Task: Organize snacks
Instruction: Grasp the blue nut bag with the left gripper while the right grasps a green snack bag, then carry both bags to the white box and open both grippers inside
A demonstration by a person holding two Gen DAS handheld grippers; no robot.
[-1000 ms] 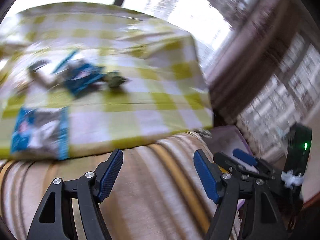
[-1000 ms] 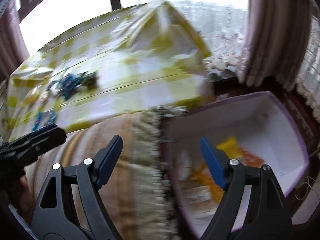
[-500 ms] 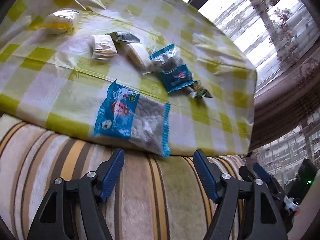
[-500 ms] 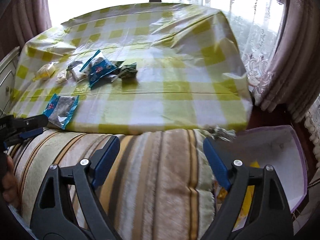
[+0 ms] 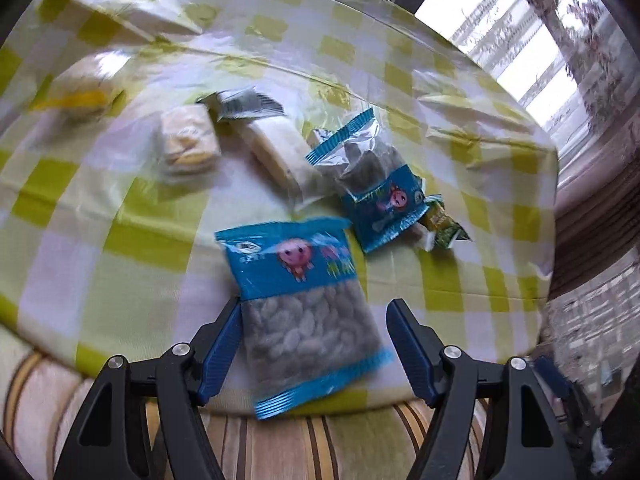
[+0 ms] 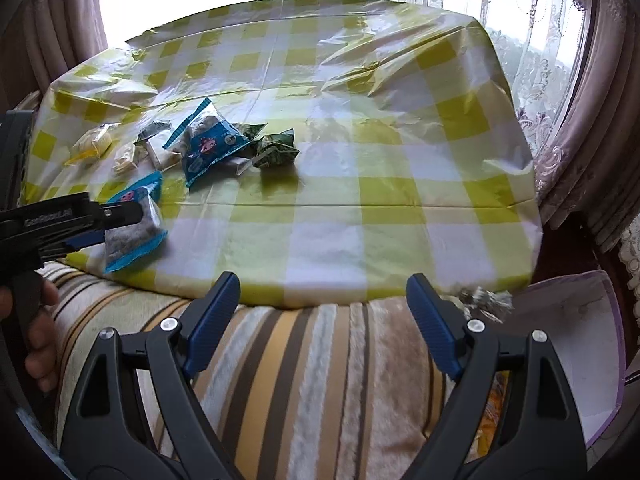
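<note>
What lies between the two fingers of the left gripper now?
The clear lower half of the blue seed packet lies between the open fingers of the left gripper, on the checked tablecloth; the left wrist view shows it.

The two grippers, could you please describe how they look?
Both the left gripper and the right gripper have black plastic frames with triangular cut-outs and silver rivets, ending in ribbed blue pads on the jaws. The left one's body carries small pale lettering on its side.

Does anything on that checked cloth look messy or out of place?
Yes. The snack packets lie in a loose heap toward one side of the yellow-and-white checked plastic cloth, some overlapping. One blue seed packet sits apart at the cloth's near edge. Nothing looks spilled or torn.
</note>
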